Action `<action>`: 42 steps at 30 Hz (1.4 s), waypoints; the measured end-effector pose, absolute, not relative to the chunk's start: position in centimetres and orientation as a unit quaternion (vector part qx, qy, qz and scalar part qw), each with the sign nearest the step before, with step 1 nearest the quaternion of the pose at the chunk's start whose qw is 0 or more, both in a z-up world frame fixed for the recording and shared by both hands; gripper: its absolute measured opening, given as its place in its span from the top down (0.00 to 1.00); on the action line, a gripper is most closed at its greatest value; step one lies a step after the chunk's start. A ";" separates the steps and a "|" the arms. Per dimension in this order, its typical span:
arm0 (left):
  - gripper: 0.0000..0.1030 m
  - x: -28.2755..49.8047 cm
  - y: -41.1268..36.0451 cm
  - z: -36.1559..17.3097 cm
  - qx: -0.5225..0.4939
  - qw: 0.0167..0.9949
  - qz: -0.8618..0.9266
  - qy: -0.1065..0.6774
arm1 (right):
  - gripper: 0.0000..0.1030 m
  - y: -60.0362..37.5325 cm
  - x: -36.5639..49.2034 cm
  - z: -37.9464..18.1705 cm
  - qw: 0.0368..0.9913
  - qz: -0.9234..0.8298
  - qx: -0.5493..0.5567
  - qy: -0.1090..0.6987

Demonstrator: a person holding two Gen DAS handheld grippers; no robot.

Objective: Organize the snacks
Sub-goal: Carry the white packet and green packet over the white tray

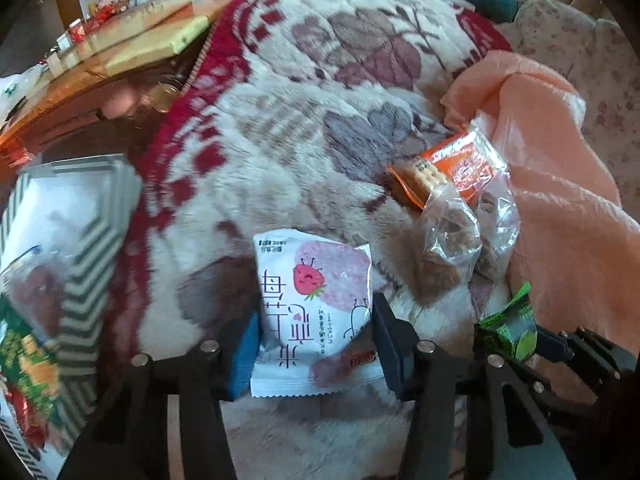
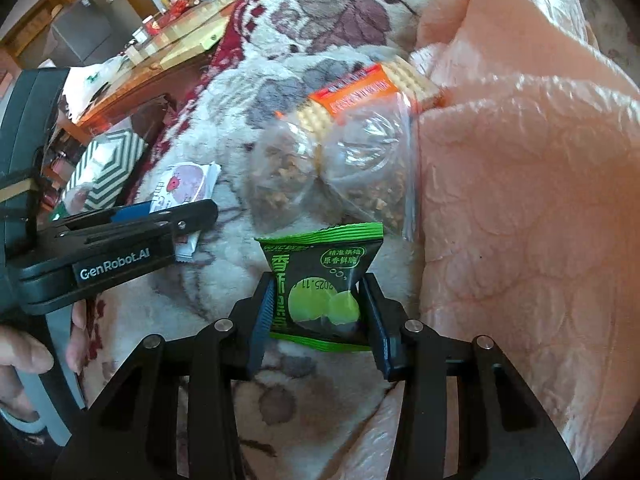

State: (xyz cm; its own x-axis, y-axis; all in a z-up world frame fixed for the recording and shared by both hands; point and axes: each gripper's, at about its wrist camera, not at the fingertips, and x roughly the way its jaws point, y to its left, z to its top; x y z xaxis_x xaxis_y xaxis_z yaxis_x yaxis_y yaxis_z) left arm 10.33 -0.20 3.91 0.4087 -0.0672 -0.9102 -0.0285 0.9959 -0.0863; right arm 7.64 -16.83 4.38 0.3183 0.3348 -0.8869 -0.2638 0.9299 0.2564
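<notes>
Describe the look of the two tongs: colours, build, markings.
Both tongs are black, with open triangular frames and silver rivets. The left tongs have blue pads; the right tongs have dark ribbed pads. White "GenRobot.AI" lettering marks the left one's side.

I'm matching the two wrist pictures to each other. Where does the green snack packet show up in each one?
Left wrist: green snack packet at lower right edge, partly hidden.
Right wrist: green snack packet at lower centre, between the right gripper jaws.
Shared landmark: orange cracker pack.
</notes>
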 end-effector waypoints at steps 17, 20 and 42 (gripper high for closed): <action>0.47 2.5 5.5 7.3 -0.041 0.864 0.031 0.501 | 0.63 -12.2 4.3 6.4 0.805 0.233 0.004 0.546; 0.47 1.5 6.6 7.7 -0.040 0.868 0.042 0.494 | 0.63 -10.9 3.8 6.8 0.802 0.244 -0.005 0.545; 0.47 -3.8 16.2 9.8 -0.084 0.877 0.127 0.456 | 0.63 -0.3 1.1 9.7 0.785 0.324 -0.070 0.523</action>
